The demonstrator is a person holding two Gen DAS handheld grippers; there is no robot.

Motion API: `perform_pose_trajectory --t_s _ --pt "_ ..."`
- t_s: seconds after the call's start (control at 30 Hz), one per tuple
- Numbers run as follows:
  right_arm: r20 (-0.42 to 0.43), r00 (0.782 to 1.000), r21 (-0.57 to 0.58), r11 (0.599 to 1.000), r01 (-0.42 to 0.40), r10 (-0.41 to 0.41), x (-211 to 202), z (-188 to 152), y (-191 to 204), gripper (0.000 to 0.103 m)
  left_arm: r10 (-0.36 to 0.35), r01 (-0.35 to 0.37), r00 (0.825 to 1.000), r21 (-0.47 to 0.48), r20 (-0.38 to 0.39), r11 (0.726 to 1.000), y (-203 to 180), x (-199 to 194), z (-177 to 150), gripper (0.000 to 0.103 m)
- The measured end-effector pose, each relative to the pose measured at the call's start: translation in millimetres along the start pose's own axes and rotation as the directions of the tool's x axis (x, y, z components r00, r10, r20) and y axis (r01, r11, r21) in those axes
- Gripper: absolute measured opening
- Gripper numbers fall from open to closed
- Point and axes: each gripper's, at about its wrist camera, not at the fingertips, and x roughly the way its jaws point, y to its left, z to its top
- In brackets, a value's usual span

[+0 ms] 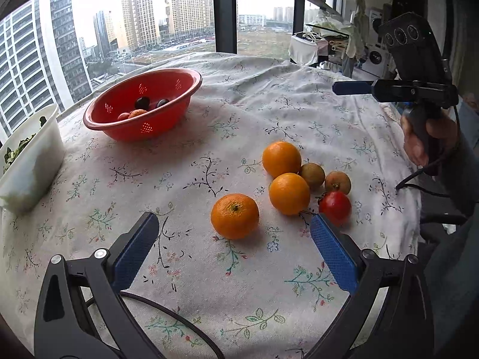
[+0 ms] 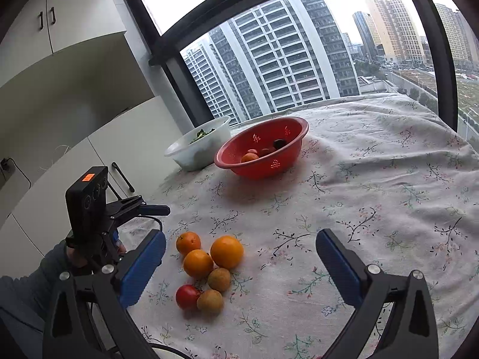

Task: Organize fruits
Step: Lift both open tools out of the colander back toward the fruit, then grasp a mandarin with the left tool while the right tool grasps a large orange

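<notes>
- Left gripper [image 1: 233, 233]: jaws wide apart at the bottom of the left wrist view, nothing between the pads; both blue pads angle up toward the frame's middle, over the cloth [image 1: 269, 95].
- Right gripper [image 2: 239, 248]: jaws spread wide at the bottom of the right wrist view, holding nothing. The fruit pile shows between its fingers, near the left one.
- Pile, centre right of the left wrist view: three oranges, the nearest [image 1: 235, 216] with its stem end facing up, apart from the other two [image 1: 289, 194], [image 1: 281, 159], which touch.
- Two small brown fruits [image 1: 312, 175], [image 1: 337, 182] sit right of the oranges; a red fruit [image 1: 334, 207] lies just below them, its stem pointing left.
- All these are round, with no clear long axis.
- Red colander [image 1: 143, 101], upper left of the left wrist view, stands upright and holds a few small dark and orange fruits.
- White tub [image 1: 33, 158] with greens at the left edge, beside the colander.
- A hand [image 1: 425, 140] grips the right gripper's handle at the right edge.
</notes>
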Motion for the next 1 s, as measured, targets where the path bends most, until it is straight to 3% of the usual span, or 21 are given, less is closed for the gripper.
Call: perform_pose_trajectory --t_s 0.2,0.57,0.67,0.73,1.0 --pt "0.008 0.999 -0.046 0.998 0.034 -0.034 -12 -21 9 0.103 -0.007 0.007 0.999 -0.001 -0.037 1.000 1 5 2 0.103" --pt "-0.014 0.997 -0.019 0.996 0.082 -0.082 -8 -35 4 0.103 -0.024 0.027 0.996 0.026 -0.090 0.999 -2 24 8 0.102" --pt "-0.010 0.996 -0.027 0.996 0.087 -0.087 -8 -34 6 0.103 -0.032 0.035 0.994 0.026 -0.109 0.999 -3 30 10 0.083" --pt "-0.014 0.996 -0.031 0.995 0.092 -0.093 -8 -34 7 0.102 -0.036 0.039 0.992 0.019 -0.120 0.999 -1 33 10 0.059" --pt "-0.034 0.994 -0.042 0.994 0.105 -0.106 -3 -34 10 0.099 -0.042 0.043 0.992 -0.002 -0.118 0.999 4 37 6 0.057"
